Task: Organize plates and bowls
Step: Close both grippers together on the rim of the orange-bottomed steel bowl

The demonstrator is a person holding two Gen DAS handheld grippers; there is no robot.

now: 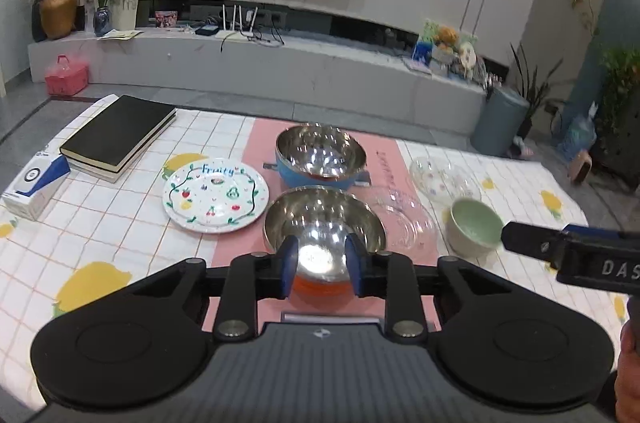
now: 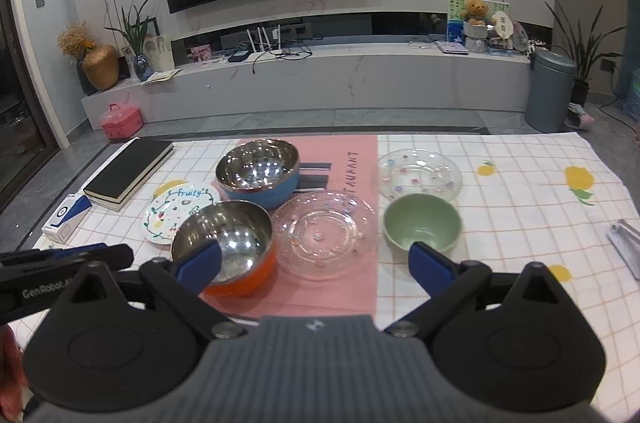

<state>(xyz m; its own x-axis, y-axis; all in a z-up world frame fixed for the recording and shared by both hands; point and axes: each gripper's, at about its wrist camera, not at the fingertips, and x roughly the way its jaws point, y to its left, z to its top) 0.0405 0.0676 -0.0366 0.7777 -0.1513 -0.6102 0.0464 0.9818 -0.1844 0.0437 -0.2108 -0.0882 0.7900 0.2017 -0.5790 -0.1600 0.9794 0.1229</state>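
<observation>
Checked-cloth table (image 2: 500,183), pink mat (image 2: 360,167), black book (image 2: 128,167), blue-white box (image 2: 66,217)

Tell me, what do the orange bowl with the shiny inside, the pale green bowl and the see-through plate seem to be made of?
Orange bowl: likely polished steel inside, with mirror-like reflections; the orange shell's material is unclear. Pale green bowl: probably ceramic or plastic, opaque with soft sheen. See-through plate: glass or clear plastic; the pink mat shows through.

"Fruity" on the painted plate (image 1: 215,195); "GenRobot" on the left gripper (image 2: 66,273).
</observation>
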